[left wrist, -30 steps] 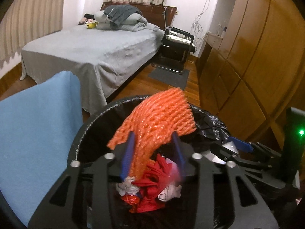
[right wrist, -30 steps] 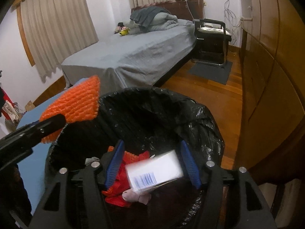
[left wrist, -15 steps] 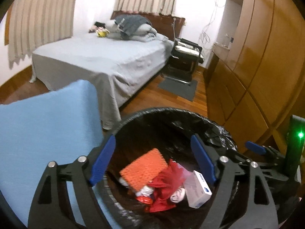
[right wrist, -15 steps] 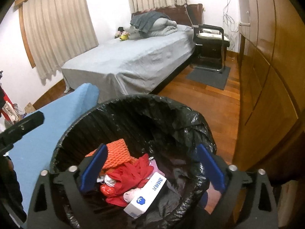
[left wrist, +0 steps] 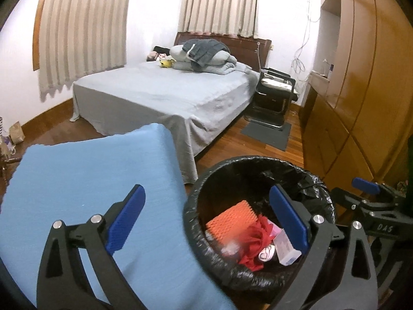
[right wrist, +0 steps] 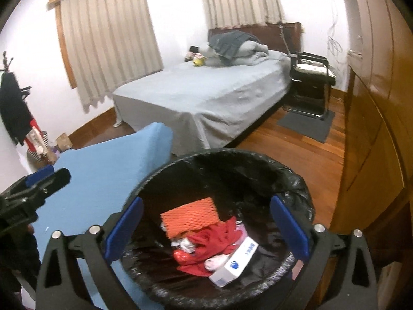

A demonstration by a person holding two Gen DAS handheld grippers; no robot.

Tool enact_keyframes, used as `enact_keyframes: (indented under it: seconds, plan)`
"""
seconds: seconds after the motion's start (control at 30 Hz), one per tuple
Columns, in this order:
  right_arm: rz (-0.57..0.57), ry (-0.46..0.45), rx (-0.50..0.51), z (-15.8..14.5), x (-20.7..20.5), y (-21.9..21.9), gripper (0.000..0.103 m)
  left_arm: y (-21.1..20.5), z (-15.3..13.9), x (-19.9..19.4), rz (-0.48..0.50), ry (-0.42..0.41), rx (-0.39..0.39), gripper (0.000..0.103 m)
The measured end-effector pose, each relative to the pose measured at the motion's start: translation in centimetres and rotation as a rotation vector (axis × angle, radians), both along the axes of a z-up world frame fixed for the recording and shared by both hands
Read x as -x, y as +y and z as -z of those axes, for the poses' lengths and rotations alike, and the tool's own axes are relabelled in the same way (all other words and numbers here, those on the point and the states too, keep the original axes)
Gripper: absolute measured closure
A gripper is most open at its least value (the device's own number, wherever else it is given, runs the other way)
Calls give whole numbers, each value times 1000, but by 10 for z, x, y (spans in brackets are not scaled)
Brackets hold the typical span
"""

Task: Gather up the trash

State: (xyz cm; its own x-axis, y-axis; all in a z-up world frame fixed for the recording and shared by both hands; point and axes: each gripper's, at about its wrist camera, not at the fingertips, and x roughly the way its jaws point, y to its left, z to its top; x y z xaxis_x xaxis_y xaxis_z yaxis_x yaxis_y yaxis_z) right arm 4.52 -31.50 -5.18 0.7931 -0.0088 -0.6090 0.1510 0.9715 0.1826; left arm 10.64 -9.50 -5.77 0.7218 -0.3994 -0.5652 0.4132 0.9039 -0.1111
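Trash, an orange foam net (right wrist: 190, 215), red scraps (right wrist: 206, 242) and a white carton (right wrist: 233, 261), lies inside the black-lined bin (right wrist: 296, 180), so lift the right gripper (right wrist: 206, 228), jaws spread and empty, and the left gripper (left wrist: 206, 222), jaws opening and empty, straight clear of the liner rim.

This is a bedroom in a home; far ahead of the claw is a big bed with a grey sheet (left wrist: 165, 95) and a heap of folded grey blankets (left wrist: 204, 58); long striped beige curtains (left wrist: 82, 25) hang behind it; tall brown wooden closets (left wrist: 361, 77) stand to the right.
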Motion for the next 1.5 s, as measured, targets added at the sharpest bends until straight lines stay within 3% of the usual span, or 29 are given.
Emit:
enact_keyframes:
  seconds: [0.77, 1.5]
  plan:
    - [-132, -108, 34, -66, 36, 55, 6, 44, -54, 66, -68, -102, 13, 8]
    - [-148, -125, 43, -69, 48, 65, 6, 50, -61, 80, -78, -125, 19, 8]
